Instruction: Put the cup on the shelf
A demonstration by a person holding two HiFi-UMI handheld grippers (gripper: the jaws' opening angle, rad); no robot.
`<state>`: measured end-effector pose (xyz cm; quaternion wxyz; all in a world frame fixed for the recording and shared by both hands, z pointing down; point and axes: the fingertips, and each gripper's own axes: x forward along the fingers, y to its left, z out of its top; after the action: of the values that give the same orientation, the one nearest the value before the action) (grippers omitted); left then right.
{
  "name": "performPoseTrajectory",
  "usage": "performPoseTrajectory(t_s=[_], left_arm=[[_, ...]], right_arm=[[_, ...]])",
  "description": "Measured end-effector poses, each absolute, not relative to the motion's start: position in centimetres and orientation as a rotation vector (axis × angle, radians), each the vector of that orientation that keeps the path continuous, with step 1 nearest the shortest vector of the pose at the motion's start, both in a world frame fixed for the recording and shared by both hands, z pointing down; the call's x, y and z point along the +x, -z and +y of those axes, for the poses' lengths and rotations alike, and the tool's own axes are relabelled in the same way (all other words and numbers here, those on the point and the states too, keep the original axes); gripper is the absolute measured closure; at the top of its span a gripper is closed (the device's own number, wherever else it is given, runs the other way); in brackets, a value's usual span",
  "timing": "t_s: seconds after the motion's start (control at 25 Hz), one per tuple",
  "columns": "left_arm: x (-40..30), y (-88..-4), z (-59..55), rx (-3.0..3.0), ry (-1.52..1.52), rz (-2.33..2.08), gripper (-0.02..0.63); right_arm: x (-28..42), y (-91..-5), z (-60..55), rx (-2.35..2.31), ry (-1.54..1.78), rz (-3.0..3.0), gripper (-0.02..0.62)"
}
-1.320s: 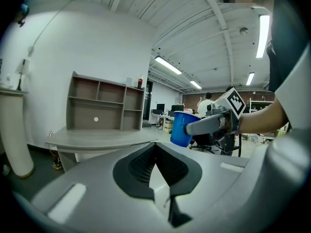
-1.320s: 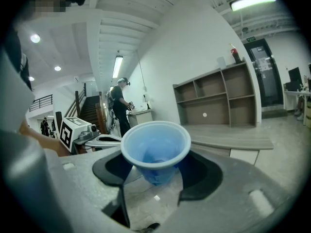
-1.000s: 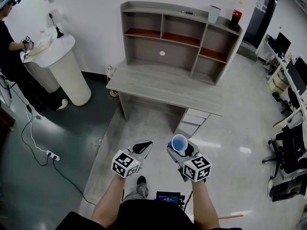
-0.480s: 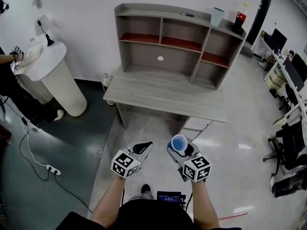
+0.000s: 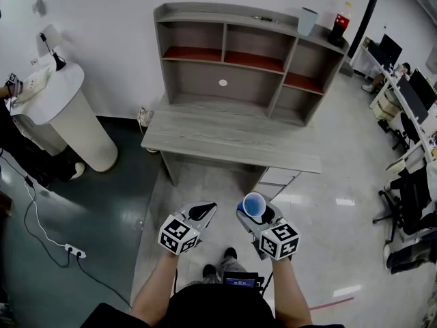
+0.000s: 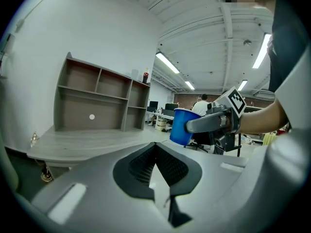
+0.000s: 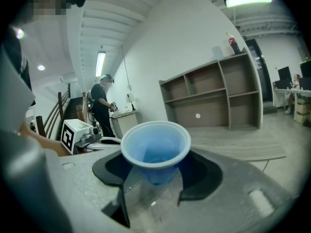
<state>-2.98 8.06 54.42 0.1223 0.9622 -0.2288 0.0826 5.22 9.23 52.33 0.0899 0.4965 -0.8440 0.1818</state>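
Observation:
A blue plastic cup stands upright between the jaws of my right gripper, which is shut on its lower body; the cup is empty. My left gripper is beside it, jaws together and holding nothing. From the left gripper view the cup shows in the right gripper. The grey shelf unit sits on a grey desk ahead, well beyond both grippers. Its compartments are empty. The shelf also shows in the right gripper view.
On the shelf's top right stand a grey cup and a cola bottle. A drawer unit sits under the desk's right side. A white round stand is at left, a power strip on the floor, office chairs at right.
Both grippers have moved forward together toward the desk, which has drawn nearer and shifted left in view. The cup stays in the right gripper; the left stays shut.

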Motion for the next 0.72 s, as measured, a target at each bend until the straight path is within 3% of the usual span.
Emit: performPoseTrajectory(t_s=[0.72], left_arm=[[-0.6,-55.0,-0.7,2.797,-0.278,-0.708,0.606]], right_arm=[[7.5,-52.9,-0.1,1.436,-0.563,-2.553,0.31]])
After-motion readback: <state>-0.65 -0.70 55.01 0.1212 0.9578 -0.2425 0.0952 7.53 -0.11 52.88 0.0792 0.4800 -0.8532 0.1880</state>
